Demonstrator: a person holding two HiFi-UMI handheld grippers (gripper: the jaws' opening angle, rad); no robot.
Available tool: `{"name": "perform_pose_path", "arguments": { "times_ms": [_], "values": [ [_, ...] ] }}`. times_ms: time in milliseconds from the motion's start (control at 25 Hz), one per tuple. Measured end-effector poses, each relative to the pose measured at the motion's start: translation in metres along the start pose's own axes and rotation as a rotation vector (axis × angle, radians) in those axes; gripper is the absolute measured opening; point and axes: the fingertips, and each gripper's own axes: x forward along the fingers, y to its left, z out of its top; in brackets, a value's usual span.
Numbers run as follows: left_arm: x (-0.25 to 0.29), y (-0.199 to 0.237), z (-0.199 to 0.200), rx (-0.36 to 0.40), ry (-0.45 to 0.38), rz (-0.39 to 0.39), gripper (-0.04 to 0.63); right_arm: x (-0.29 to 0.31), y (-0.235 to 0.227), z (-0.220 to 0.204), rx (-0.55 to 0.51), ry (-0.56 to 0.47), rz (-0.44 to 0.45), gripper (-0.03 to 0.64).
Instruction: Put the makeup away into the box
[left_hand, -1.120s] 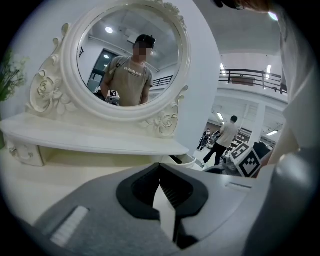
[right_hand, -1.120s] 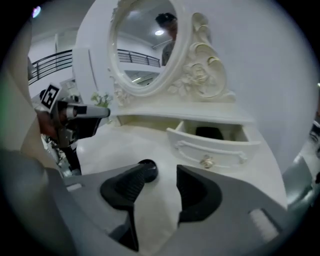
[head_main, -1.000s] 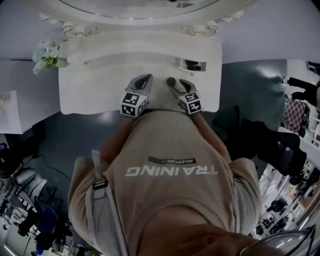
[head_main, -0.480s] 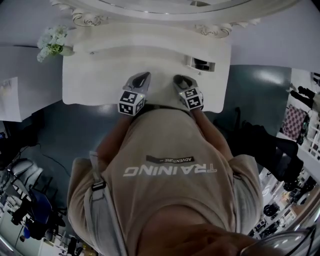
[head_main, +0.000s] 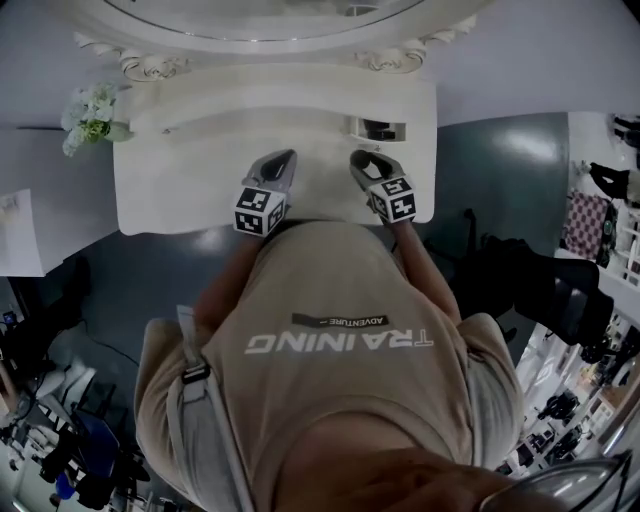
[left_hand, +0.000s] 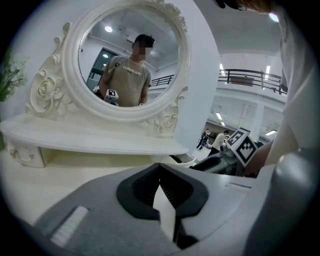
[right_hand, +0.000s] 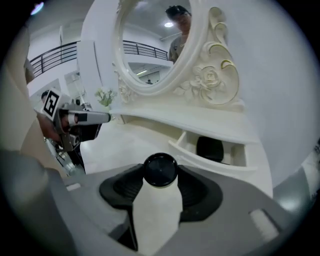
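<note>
Right tongs (head_main: 366, 166) now gripped the black-capped bottle (right_hand: 156, 210), earlier on the worktop (head_main: 180, 190).
Left tongs (head_main: 277, 165) stayed clenched, empty; an open drawer (right_hand: 200, 157) stood just beyond.

Left tongs (head_main: 282, 163) seemingly closed, right tongs (head_main: 363, 162) clamped, both angled down.

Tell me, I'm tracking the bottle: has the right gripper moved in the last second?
Yes: the right gripper shifted right, toward the open drawer.
</note>
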Motion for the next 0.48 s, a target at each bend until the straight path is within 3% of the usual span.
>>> {"name": "perform_pose_path", "arguments": {
  "times_ms": [120,480],
  "values": [
    [0.012,-0.009,0.007,0.013,-0.010,-0.021,-0.002,-0.023,-0.024,0.013,0.060,-0.004,-0.005,0.218],
    [0.028,-0.027,0.012,0.034,-0.017,-0.035,-0.001,-0.039,-0.087,0.020,0.076,0.063,-0.088,0.218]
  ]
}}
